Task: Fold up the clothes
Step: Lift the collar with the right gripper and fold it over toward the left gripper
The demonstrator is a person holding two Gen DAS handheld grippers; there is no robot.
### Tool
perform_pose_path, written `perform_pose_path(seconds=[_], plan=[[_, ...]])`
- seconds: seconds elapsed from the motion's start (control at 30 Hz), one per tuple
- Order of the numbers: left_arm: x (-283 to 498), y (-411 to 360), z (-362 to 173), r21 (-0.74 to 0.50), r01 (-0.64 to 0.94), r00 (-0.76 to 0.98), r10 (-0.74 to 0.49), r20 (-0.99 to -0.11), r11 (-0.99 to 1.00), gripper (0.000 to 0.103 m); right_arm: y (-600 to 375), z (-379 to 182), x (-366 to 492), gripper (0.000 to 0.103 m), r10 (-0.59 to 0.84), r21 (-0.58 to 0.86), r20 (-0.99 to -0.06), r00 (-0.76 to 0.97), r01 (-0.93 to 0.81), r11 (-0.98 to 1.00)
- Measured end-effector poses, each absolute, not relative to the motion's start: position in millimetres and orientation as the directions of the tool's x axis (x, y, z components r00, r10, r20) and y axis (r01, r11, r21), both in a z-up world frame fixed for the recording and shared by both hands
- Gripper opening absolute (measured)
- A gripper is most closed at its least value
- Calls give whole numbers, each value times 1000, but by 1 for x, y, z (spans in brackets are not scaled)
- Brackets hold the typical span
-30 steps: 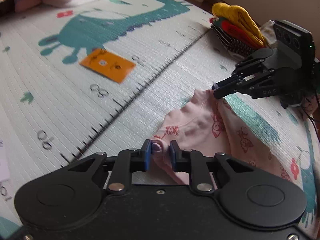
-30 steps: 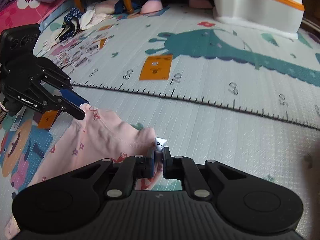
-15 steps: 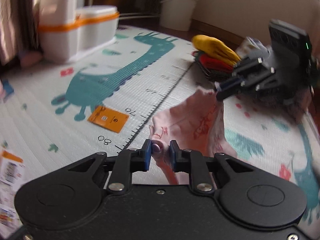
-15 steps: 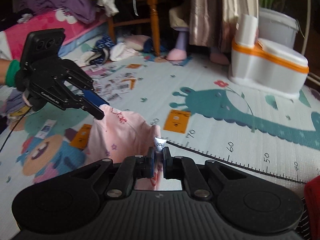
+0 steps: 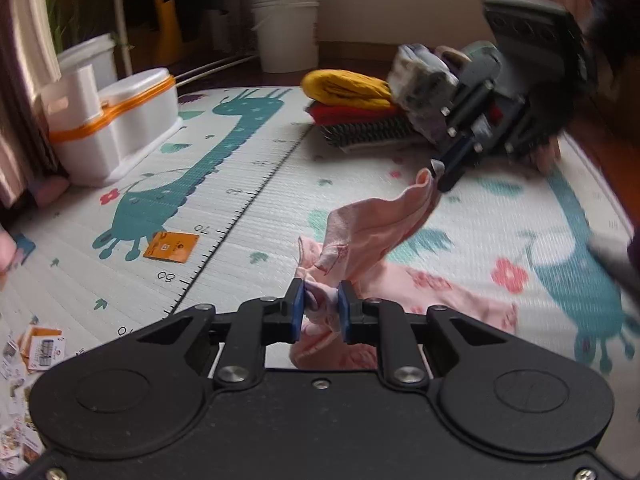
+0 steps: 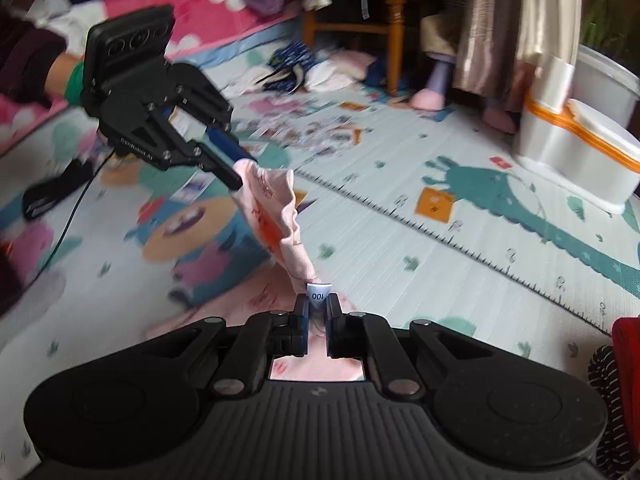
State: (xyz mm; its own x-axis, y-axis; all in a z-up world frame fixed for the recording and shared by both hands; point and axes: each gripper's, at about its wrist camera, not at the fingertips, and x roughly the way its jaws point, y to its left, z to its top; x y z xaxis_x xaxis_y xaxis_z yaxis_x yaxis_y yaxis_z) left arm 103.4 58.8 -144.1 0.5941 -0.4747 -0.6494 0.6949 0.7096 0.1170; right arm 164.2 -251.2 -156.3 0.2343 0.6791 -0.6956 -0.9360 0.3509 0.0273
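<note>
A small pink printed garment (image 5: 372, 232) hangs in the air between both grippers, above the play mat (image 5: 248, 184). My left gripper (image 5: 320, 308) is shut on one corner of it. The right gripper shows in the left wrist view (image 5: 436, 174), pinching the far corner. In the right wrist view my right gripper (image 6: 317, 312) is shut on the garment (image 6: 276, 216) at its white size tag (image 6: 318, 293). The left gripper (image 6: 236, 170) shows there at upper left, holding the other corner. The lower part of the garment trails on the mat.
A stack of folded clothes, yellow on top (image 5: 352, 92), lies at the mat's far edge. A white and orange potty (image 5: 112, 120) stands at the left, a white bucket (image 5: 286, 36) behind. An orange card (image 5: 172, 246) lies on the mat. Loose cards (image 6: 316, 136), a wooden chair (image 6: 380, 20).
Both grippers have lifted the pink garment off the mat and raised it; it now hangs stretched between them. Both views tilted up to show more of the room.
</note>
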Motion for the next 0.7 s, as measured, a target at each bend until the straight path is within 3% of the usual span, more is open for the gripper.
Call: perform_pose_path(seconds=[0.33, 0.7], plan=[[15, 17, -180, 340, 761, 605, -415, -680, 553, 16, -264, -181, 103, 10, 639, -48, -752, 162, -980, 191], [-20, -7, -225, 460, 806, 584, -380, -717, 372, 15, -260, -209, 63, 10, 597, -135, -793, 125, -990, 28]])
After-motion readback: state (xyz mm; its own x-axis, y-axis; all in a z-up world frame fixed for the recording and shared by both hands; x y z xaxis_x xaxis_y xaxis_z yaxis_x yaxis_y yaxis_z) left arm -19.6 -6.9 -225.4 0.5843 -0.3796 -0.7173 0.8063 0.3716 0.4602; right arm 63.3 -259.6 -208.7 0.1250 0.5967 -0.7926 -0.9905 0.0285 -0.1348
